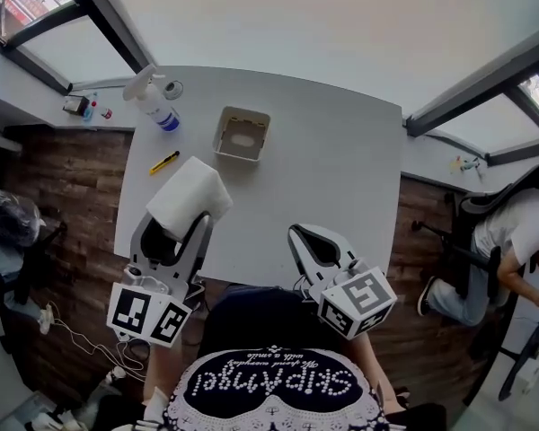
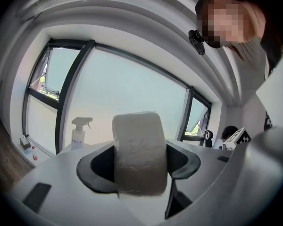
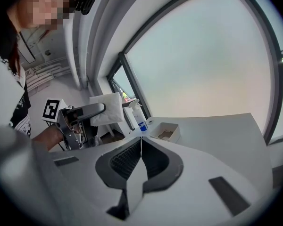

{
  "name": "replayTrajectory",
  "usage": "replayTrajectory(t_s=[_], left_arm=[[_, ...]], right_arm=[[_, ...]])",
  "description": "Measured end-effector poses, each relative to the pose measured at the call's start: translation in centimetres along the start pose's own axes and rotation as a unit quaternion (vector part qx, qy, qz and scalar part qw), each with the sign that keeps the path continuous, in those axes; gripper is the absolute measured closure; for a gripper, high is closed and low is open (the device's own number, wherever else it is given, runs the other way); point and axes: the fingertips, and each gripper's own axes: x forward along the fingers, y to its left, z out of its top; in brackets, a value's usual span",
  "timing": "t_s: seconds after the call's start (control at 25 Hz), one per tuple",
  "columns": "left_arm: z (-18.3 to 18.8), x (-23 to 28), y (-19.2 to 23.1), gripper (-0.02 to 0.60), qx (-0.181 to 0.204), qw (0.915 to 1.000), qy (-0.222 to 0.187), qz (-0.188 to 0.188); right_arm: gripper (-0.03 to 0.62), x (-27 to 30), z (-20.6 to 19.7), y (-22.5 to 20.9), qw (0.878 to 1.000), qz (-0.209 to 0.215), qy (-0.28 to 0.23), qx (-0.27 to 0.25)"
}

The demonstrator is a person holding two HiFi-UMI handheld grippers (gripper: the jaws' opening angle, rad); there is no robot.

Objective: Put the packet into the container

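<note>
The left tool (image 1: pixel 175 230) is clamped on the packet (image 1: pixel 189 197). In the left gripper view the gap between the jaws is filled by it, and its upper part is seen rising above the dark pads. The packet is white, soft and pillow-shaped, with rounded corners and a faintly wrinkled wrap. It is held in the air over the near left part of the desk (image 1: pixel 341 178) and is kept well apart from the container (image 1: pixel 242 134). The right tool (image 1: pixel 302 239) is held at the near edge of the desk. Its jaws are pressed together with nothing between them, as is plainly shown in the right gripper view.

The container, a small open box of pale beige with a squarish rim, is set on the desk toward the far edge, beyond the packet. A pale patch is seen on its bottom. A spray bottle (image 1: pixel 154 97) with a blue label is stood at the far left corner. A yellow pen (image 1: pixel 164 162) is laid near the left edge, between the bottle and the packet.

The desk is light grey, and its far edge is rounded. Dark wooden floor (image 1: pixel 63 178) is seen on either side of it. The room is closed in by large pale windows (image 1: pixel 278 16) set in dark frames. A person (image 1: pixel 512 232) is seated on a chair (image 1: pixel 472 206) at the right, well apart from the desk.
</note>
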Motion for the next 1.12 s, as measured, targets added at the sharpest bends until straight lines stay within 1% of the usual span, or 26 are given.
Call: replayTrajectory(t_s=[0.24,0.4,0.68,0.96,1.12], left_arm=[[1.0,1.2,0.3,0.295,0.011,0.9999,-0.01,-0.004],[1.1,2.1,0.1,0.295,0.013,0.9998,-0.014,-0.007],[1.2,4.0,0.3,0.295,0.029,0.9994,-0.02,-0.003],[0.9,6.1,0.7,0.295,0.021,0.9996,-0.018,-0.005],[1.2,7.2,0.7,0.295,0.032,0.9992,-0.019,-0.013]], right_arm=[[0.579,-0.3,-0.1,-0.3,1.0,-0.007,-0.003,0.007],[0.579,-0.4,-0.3,-0.3,1.0,-0.005,-0.003,0.007],[0.579,-0.7,-0.4,-0.5,1.0,-0.005,-0.005,0.014],[0.579,-0.7,-0.5,-0.9,1.0,-0.003,-0.004,0.016],[0.579,-0.7,-0.6,-1.1,1.0,-0.006,-0.003,0.02]])
